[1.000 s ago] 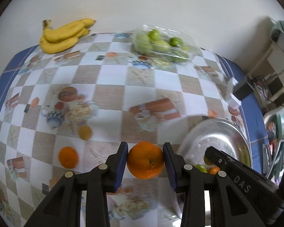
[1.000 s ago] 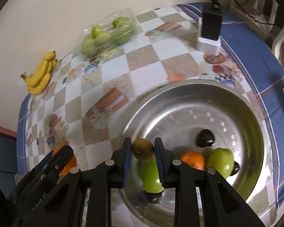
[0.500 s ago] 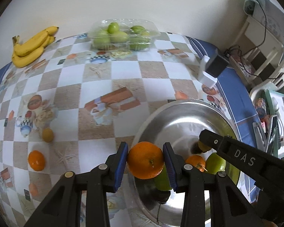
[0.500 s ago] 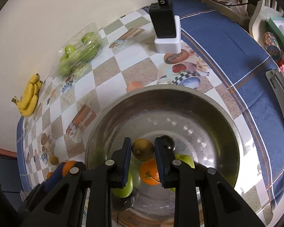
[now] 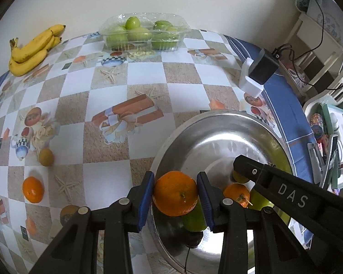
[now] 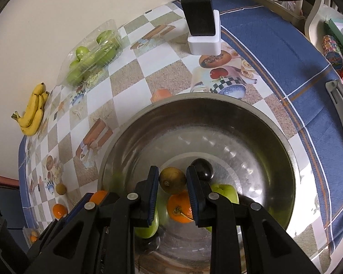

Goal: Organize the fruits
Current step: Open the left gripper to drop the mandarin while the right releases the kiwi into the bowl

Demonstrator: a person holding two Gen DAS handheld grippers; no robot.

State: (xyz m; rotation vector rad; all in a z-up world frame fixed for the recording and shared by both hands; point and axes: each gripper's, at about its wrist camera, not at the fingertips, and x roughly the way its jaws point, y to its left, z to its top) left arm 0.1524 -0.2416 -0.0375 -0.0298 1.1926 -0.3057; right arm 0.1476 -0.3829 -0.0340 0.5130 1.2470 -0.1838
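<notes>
— How far along?
— The steel bowl [image 6: 274, 137] already holds glossy fruit. My left fingers [image 5: 175, 193] clench a dimpled orange [image 5: 175, 193] over its rim; my right fingers [image 6: 172, 180] grip a smooth brown fruit [image 6: 172, 180] above the middle.
— What's left?
— Two small fruits [image 5: 33, 189] on the desk [image 5: 148, 86].

Both hand-held grippers [image 5: 175, 193] [image 6: 172, 183] apparently clamped

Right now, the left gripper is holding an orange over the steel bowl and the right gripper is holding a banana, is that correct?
Not quite: the right gripper holds a brownish-green round fruit, not a banana, as the right wrist view shows. The left gripper does hold an orange over the steel bowl.
</notes>
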